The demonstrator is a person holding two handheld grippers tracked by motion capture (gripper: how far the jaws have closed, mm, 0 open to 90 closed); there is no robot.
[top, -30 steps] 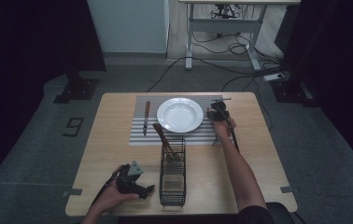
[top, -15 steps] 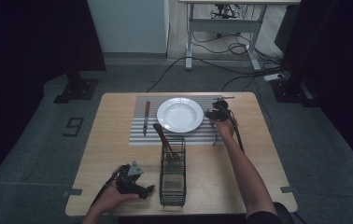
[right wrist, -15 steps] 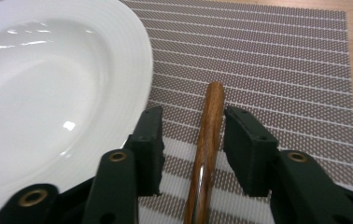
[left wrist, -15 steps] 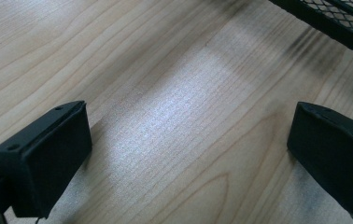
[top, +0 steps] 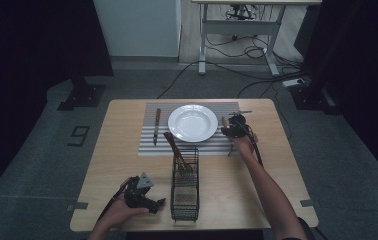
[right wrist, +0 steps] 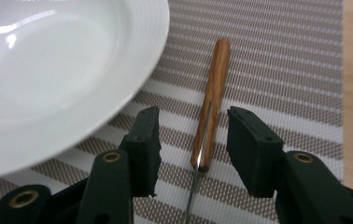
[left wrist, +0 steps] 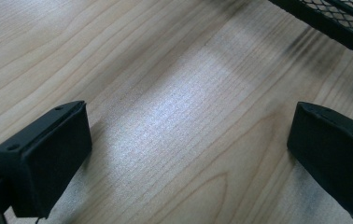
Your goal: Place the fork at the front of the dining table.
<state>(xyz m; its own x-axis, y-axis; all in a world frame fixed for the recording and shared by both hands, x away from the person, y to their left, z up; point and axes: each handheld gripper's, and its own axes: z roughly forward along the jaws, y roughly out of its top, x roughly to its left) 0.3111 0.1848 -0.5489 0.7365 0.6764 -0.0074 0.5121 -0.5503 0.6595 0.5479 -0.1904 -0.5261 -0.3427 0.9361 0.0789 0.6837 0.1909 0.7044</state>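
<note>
Compared with half a second ago, almost no change: left gripper (top: 144, 196) same place at 7 o'clock of the table (top: 122, 130), right gripper (top: 233, 128) moved very slightly toward the near edge, at 2 o'clock. Knife (top: 156, 126) at 11 o'clock on the striped placemat (top: 149, 147), just beside the white plate (top: 193, 122) at 12 o'clock. Black wire basket (top: 185, 187) at 6 o'clock, with a brown-handled utensil (top: 176, 150) leaning out toward 11 o'clock.

From the left gripper view: jaws wide apart over bare wood, holding nothing, with a basket corner (left wrist: 333, 21) at 1 o'clock. From the right gripper view, not clear from above: jaws parted on both sides of a wooden handle (right wrist: 213, 100) lying on the mat, close to it but not touching, plate rim (right wrist: 146, 70) just beside at 10 o'clock.

Metal part of this utensil cut off at the bottom edge, its kind impossible to tell. In the high view, dark and small, state of both jaws hard to read.
</note>
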